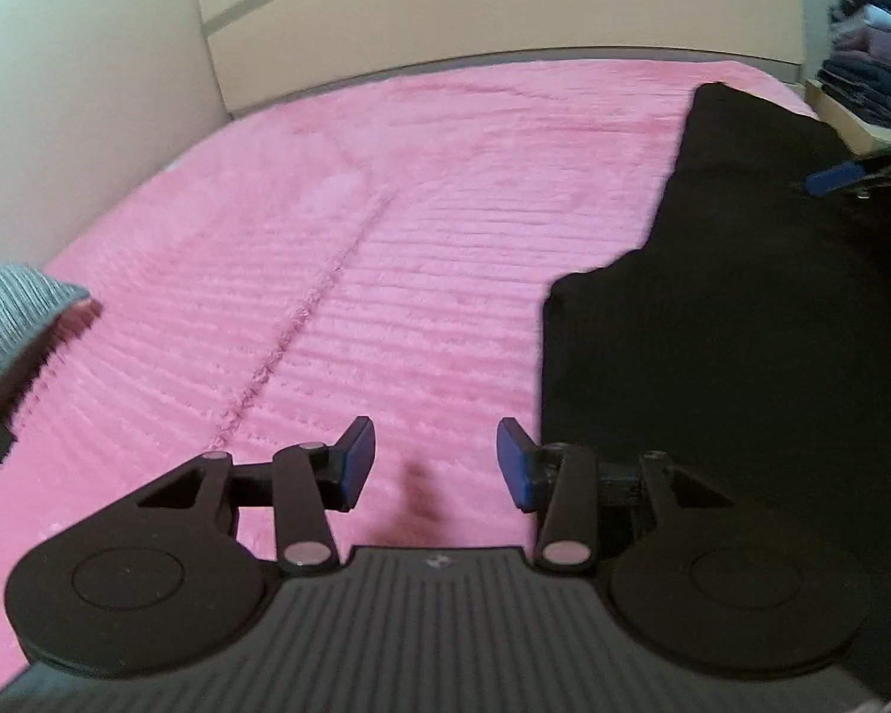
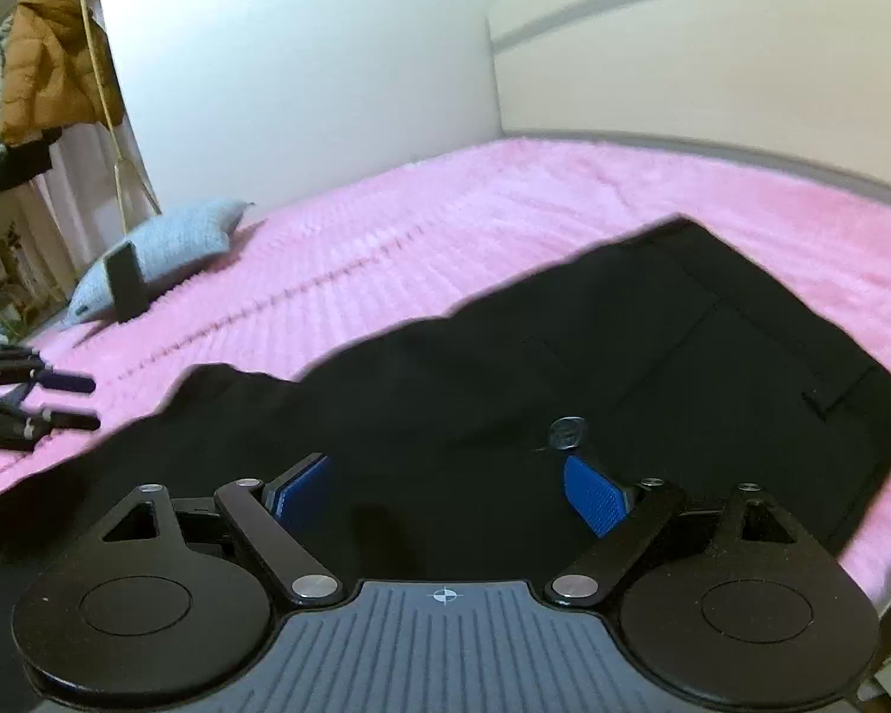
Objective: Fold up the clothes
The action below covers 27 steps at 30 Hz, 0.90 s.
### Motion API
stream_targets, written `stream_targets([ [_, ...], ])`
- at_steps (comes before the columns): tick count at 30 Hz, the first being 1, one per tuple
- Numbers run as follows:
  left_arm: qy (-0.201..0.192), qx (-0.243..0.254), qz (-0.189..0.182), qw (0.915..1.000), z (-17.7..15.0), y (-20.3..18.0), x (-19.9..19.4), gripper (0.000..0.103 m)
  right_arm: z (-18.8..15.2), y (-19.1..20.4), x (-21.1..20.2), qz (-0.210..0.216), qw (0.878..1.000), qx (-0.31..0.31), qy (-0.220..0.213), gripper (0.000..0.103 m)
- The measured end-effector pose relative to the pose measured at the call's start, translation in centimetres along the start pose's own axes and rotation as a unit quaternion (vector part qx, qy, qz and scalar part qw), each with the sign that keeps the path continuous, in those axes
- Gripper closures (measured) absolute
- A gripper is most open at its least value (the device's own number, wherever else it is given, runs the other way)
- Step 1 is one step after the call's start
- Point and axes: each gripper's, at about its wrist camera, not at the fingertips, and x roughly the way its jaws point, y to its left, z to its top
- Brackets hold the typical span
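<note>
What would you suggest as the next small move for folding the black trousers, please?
Probably lower the right gripper onto the black trousers beneath it and pinch the edge: its jaws are open and empty, and the garment lies flat on the pink blanket.

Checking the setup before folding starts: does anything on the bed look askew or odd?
Nothing is damaged. The black trousers lie slanted across the pink blanket, one end narrowing unevenly toward the left gripper. Both grippers hold nothing.
</note>
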Motion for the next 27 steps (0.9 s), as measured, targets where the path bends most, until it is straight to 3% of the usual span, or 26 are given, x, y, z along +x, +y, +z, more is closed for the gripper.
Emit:
stream_targets([
  [2, 0.002, 0.014, 0.002, 0.9999, -1.0, -1.8, -2.1, 0.063, -0.9, 2.5, -1.7, 0.029, 1.0, -0.004, 0.002, 0.015],
  [4, 0.001, 0.021, 0.004, 0.9998, -2.4, -3.6, -4.9, 0.062, -2.5, 4.9, -1.6, 0.044, 0.998, -0.005, 0.043, 0.015],
  [7, 0.025, -0.03, 0.017, 0.9991, -6.0, -5.7, -9.9, 0.061, -5.0, 7.8, -1.4, 0.046, 0.992, -0.063, 0.104, 0.015],
  [9, 0.048, -0.067, 0.035, 0.996, -9.2, -6.9, -13.5, 0.06, -6.1, 9.8, -2.0, 0.014, 0.987, -0.121, 0.109, 0.015],
  [12, 0.089, -0.119, 0.09, 0.9848, -14.3, -7.8, -18.2, 0.06, -6.8, 12.3, -3.4, 0.031, 0.983, -0.134, 0.119, 0.015],
  [15, 0.129, -0.184, 0.145, 0.9637, -20.0, -7.9, -23.2, 0.058, -7.4, 15.7, -3.8, 0.072, 0.977, -0.151, 0.131, 0.015],
  [19, 0.162, -0.274, 0.215, 0.9232, -27.2, -7.2, -29.0, 0.049, -8.7, 21.1, -3.8, 0.129, 0.963, -0.189, 0.145, 0.015],
  [27, 0.162, -0.373, 0.323, 0.8545, -37.3, -6.5, -38.6, 0.047, -12.1, 31.8, -1.5, 0.2, 0.931, -0.252, 0.17, 0.015],
])
